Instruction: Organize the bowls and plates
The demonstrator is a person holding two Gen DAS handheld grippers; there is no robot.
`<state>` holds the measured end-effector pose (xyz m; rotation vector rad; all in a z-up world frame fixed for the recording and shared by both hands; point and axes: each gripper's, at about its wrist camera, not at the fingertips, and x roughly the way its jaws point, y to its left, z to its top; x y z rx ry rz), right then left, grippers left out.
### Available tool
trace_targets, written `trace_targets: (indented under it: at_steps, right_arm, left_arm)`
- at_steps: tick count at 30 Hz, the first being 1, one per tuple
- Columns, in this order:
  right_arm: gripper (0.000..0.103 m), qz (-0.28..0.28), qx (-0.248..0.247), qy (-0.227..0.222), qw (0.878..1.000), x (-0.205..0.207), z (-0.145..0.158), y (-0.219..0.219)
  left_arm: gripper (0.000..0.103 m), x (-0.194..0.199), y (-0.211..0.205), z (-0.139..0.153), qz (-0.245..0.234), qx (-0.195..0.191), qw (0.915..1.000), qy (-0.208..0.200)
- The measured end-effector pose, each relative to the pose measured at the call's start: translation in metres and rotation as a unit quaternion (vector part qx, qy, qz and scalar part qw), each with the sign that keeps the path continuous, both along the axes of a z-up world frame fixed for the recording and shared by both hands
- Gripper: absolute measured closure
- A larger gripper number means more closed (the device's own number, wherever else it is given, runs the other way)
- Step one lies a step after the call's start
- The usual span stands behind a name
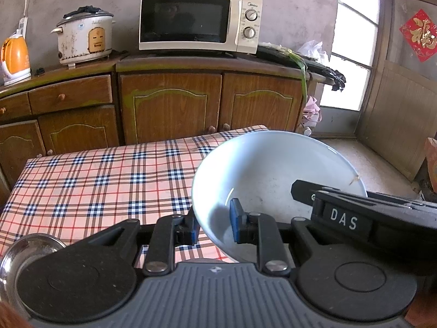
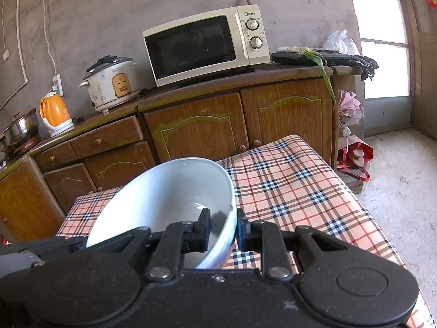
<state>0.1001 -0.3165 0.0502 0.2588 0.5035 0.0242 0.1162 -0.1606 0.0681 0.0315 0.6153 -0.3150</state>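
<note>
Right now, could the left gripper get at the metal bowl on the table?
Probably not: the left gripper is shut on the white bowl rim, shared with the right gripper. The metal bowl lies close, unobstructed.

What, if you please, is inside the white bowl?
The white bowl looks empty apart from one pad of each tongs clamped over its rim; the pads hide small patches of its inside.
</note>
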Motion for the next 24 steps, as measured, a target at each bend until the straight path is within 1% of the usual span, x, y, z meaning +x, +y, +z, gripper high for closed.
trace_targets:
  at_steps: [24]
  right_arm:
    - [0.078, 0.001, 0.001, 0.002, 1.000, -0.010, -0.012, 0.009]
  left_arm:
    - [0.081, -0.006, 0.004, -0.008, 0.002, 0.001, 1.0000, 0.003]
